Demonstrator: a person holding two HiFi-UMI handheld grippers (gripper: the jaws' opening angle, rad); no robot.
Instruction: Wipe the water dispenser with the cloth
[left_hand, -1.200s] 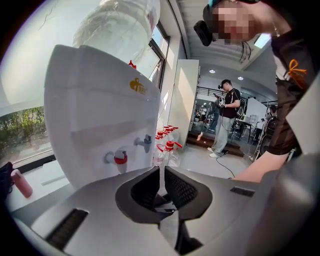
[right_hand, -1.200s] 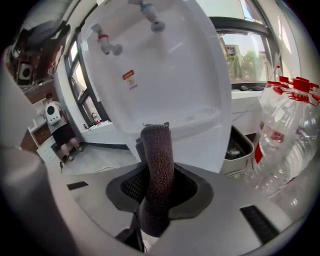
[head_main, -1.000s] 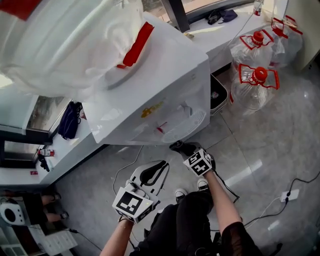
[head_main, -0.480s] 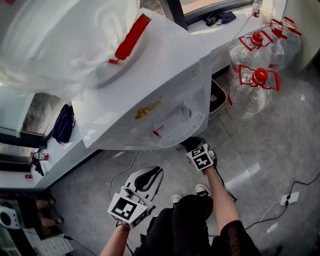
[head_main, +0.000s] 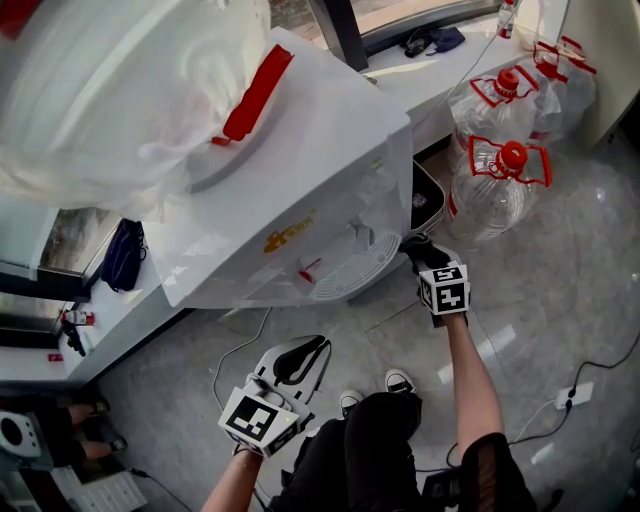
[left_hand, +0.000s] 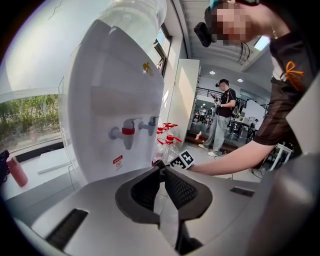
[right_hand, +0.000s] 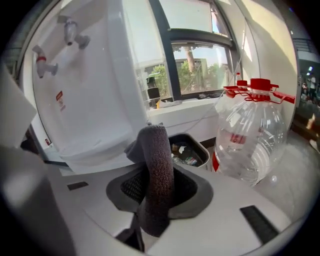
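Bottom centre, the left gripper (head_main: 312, 348) hangs with its jaws pressed together on nothing. Mid-right, the right gripper (head_main: 418, 248) pinches a dark grey fuzzy cloth (right_hand: 157, 170), folded into a thick roll, just beside the lower front corner of the tall white plastic water dispenser (head_main: 300, 150). Clear red-capped water jugs (head_main: 495, 185) stand close behind, and bare grey floor (head_main: 560, 300) opens to the right.

On your right, clear jugs (head_main: 490, 190) with red caps stand close together on the grey floor (head_main: 560, 290). Just left of the nearest 1 sits a dark bin (right_hand: 189, 148) with litter in it. A white power strip (head_main: 578, 393) lies further right, with a dark cable. To your left, a dark bag (head_main: 123, 255) hangs by the counter. In the left gripper view, 1 person (left_hand: 223, 117) stands well back, and a pink bottle (left_hand: 17, 171) rests on the sill.
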